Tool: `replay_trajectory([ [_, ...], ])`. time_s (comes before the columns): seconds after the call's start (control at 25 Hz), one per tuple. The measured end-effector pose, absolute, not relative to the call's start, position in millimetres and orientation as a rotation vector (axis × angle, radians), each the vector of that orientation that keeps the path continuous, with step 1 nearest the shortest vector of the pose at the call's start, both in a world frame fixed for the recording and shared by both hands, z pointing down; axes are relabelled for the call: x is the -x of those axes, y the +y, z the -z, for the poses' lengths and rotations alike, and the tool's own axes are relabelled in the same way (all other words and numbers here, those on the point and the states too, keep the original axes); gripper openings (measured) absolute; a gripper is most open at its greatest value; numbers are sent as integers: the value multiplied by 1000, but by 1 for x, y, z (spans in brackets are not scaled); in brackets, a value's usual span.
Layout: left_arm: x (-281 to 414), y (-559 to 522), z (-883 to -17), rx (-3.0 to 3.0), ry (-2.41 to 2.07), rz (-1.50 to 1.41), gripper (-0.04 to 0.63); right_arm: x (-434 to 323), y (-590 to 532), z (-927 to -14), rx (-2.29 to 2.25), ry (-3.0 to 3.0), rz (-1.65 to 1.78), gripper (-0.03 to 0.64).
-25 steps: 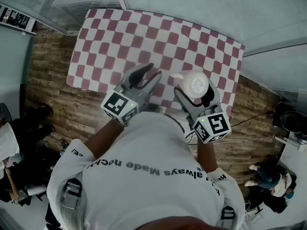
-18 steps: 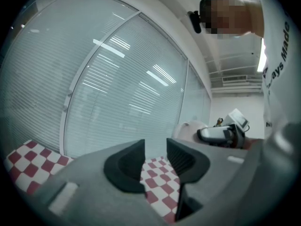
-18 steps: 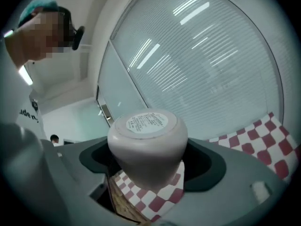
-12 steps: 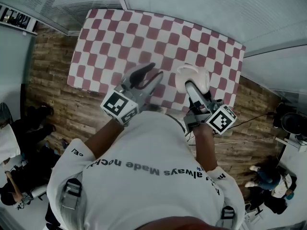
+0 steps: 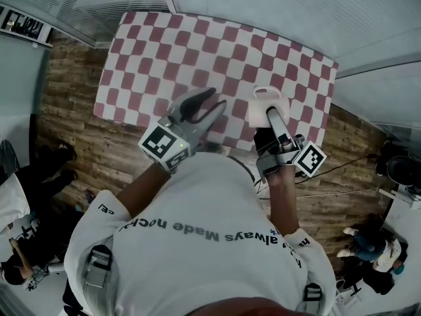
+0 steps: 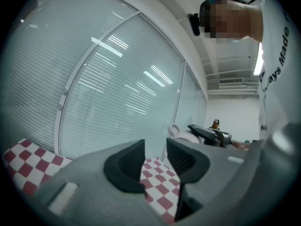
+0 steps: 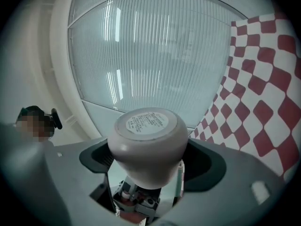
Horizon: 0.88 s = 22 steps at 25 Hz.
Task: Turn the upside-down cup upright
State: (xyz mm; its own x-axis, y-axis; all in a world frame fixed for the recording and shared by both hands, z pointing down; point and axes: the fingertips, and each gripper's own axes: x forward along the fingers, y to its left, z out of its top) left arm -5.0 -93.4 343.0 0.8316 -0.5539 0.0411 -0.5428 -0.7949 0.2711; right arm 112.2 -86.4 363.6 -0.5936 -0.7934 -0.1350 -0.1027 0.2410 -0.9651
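Right gripper view alone: round, labelled base of smooth white cup (image 7: 146, 135), clamped in right gripper (image 7: 148, 157) jaws. Head view alone: loop handle, cup held sideways over checked tabletop (image 5: 164, 51). Left gripper (image 6: 155, 160) jaws apart, empty.

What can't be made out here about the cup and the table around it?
- Mouth and inside of the cup: the right gripper view shows only its base, and in the head view the right gripper lies over part of it.
- Print on the base label: too small to read.
- Left gripper view: the cup is small and partly behind the right gripper.
- Near edge of the table: partly hidden by the person's shirt in the head view.
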Motion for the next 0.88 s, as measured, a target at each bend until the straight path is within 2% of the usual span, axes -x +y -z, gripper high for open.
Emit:
replay_trajectory([
  [0.44, -39, -45, -341, -2834, -381, 45, 176, -113, -83, -367, 799, 1848, 1411, 437],
  [0.88, -70, -34, -353, -2837, -254, 11, 171, -103, -84, -369, 754, 1826, 1435, 439],
])
